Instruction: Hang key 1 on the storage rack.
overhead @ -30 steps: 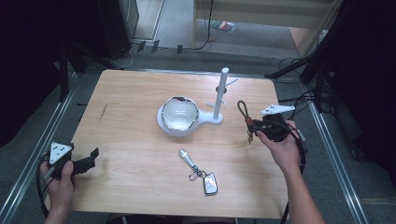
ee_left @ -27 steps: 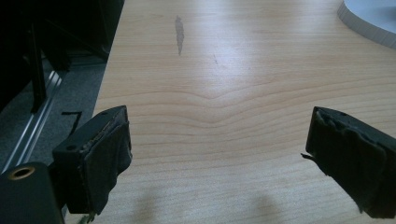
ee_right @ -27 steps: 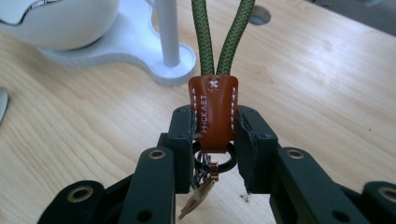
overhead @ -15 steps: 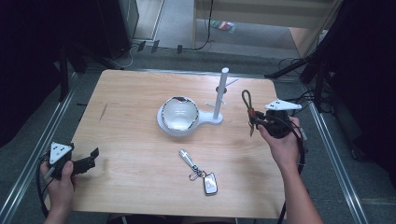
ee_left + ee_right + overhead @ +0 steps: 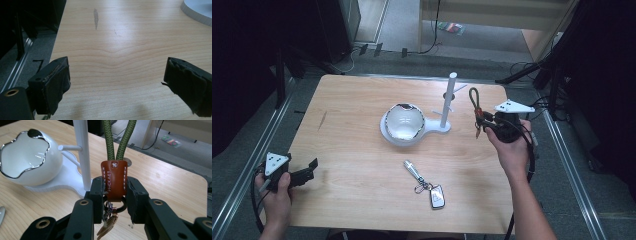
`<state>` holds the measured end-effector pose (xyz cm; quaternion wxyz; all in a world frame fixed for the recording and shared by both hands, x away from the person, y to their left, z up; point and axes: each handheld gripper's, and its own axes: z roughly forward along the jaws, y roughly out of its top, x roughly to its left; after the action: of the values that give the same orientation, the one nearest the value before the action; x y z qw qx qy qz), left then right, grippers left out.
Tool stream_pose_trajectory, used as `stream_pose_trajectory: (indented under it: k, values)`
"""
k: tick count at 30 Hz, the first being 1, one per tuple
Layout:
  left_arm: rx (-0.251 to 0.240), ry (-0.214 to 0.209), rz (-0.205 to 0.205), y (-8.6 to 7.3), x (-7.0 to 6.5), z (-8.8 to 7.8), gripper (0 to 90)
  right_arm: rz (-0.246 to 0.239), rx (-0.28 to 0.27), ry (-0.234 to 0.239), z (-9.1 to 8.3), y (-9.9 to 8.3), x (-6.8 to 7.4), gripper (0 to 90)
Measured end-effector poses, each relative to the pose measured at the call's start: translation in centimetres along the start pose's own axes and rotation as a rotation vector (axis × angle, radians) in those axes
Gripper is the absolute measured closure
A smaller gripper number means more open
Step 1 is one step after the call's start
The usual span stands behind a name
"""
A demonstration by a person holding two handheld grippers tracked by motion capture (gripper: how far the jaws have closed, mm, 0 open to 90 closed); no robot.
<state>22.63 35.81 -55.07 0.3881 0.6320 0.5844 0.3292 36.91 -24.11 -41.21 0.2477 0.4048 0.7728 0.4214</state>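
Note:
My right gripper [image 5: 486, 121] is shut on a keychain [image 5: 114, 180]: its jaws clamp the brown leather tab, the green cord loop [image 5: 474, 98] stands up above them and keys hang below. It is held above the table's right side, just right of the white stand's post [image 5: 448, 101] with its short pegs. The stand's base carries a white bowl [image 5: 404, 121] with a silver rim. A second key bunch with a fob [image 5: 427, 186] lies on the wood near the front. My left gripper [image 5: 310, 169] rests open at the front left corner, with bare wood between its pads [image 5: 56, 83].
The wooden table [image 5: 352, 110] has a metal rail [image 5: 242, 165] along its left side and another [image 5: 572, 175] on the right. Dark stands and cables lie beyond the far edge. The white base [image 5: 197, 11] edges into the left gripper view's top right.
My right gripper has risen with the keychain and drifted slightly up the picture, beside the post. The left hand has stayed put.

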Motion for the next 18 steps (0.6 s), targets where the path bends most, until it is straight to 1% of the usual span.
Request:
stream_pose_trajectory:
  k: [2,3,5,13,18]
  values:
    - [0.0,0.0,-0.001,0.0,0.0,0.0,7.0,0.0,-0.005,-0.005,0.0,0.2,0.1,69.5]
    - [0.0,-0.001,0.0,0.0,0.0,0.0,7.0,0.005,-0.013,0.004,0.0,0.4,0.1,69.5]
    - [0.0,-0.001,-0.001,0.0,0.0,0.0,7.0,0.008,-0.018,0.002,0.1,0.6,0.2,69.5]
    - [0.0,-0.001,-0.002,0.0,0.0,0.0,7.0,0.006,-0.025,0.012,0.4,1.4,0.4,69.5]
    - [0.001,-0.002,-0.003,0.0,0.0,0.0,7.0,0.005,-0.024,0.009,0.7,1.8,0.5,69.5]
